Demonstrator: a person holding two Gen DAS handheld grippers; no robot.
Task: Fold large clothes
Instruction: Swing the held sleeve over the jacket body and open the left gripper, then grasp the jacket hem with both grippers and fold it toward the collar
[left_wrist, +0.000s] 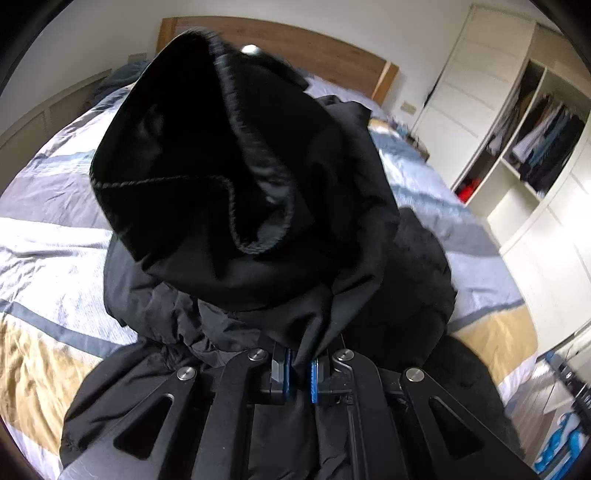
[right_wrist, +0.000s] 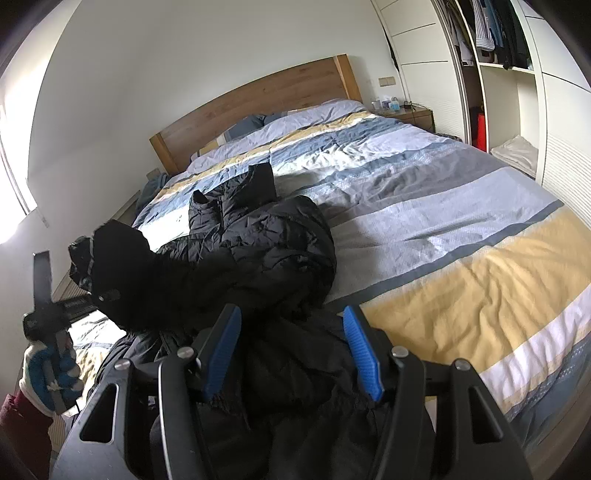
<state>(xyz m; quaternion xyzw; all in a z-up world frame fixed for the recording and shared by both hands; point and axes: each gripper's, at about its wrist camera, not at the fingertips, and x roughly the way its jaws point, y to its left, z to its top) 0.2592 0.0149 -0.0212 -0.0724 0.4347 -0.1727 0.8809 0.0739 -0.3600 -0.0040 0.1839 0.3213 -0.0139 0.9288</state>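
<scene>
The black puffer jacket (right_wrist: 258, 243) lies crumpled at the left and centre of the right wrist view, on the striped duvet (right_wrist: 461, 236) of a bed with a wooden headboard (right_wrist: 258, 107). One cuffed sleeve (right_wrist: 262, 181) points toward the headboard. The left gripper (left_wrist: 300, 373) is clamped on a pinch of jacket fabric between its blue pads, and a hooded or collar part (left_wrist: 207, 155) rises in front of its camera, filling the middle of that frame. The right gripper (right_wrist: 291, 354) stands with its 2 blue pads (right_wrist: 360, 350) wide apart, holding nothing, just above the jacket's near bulk.

Risks, as I judge them: the left pinch looks thin, so slippery shell fabric could slide out under the jacket's weight if lifted further. The lifted part blocks most of the left camera, so placement on that side would be half blind. Closing the right tongs where they hover could catch several bunched layers and lock in the creases instead of one edge.

Room is generous at the right of the right wrist view, where bare duvet runs to the bed's edge; beyond that is the open wardrobe (right_wrist: 495, 40). The lower left is tighter: the bed edge and the gloved hand (right_wrist: 50, 369) sit close.
</scene>
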